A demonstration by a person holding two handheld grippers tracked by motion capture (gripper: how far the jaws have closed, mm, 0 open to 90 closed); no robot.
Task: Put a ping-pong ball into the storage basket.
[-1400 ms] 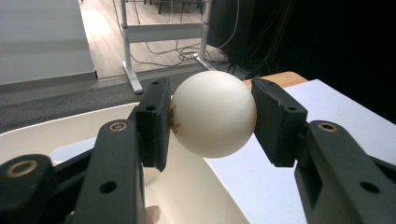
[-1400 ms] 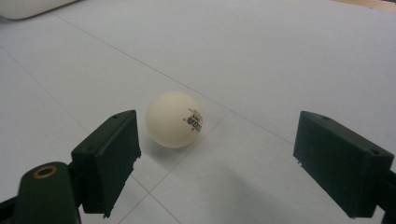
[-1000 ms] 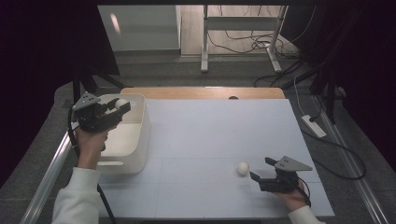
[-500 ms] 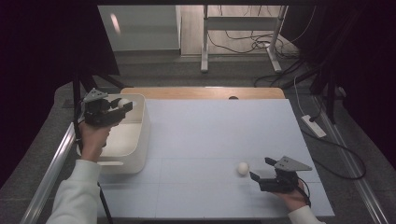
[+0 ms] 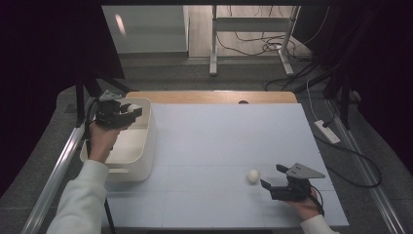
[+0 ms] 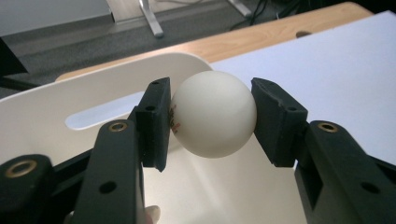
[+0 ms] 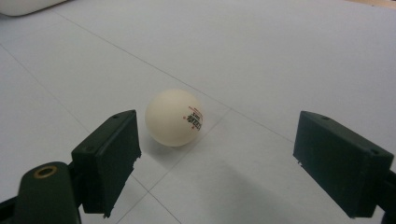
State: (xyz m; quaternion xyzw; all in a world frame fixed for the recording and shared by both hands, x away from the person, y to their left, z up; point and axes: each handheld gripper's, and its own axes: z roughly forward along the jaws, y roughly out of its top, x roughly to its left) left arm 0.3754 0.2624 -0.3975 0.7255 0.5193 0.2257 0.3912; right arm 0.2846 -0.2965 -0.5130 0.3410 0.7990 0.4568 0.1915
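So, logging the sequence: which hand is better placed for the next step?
Left, probably: the left gripper grips a white ball above the white plastic bin, ready to drop.

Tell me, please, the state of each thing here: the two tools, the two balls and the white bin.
Left tool: shut on a ball, over the bin.
Held ball: clamped between the pads, off the table.
Right tool: open, low over the table, touching nothing.
Second ball: resting on the table, just ahead of the open jaws, free.
White bin: upright at the table's left edge.
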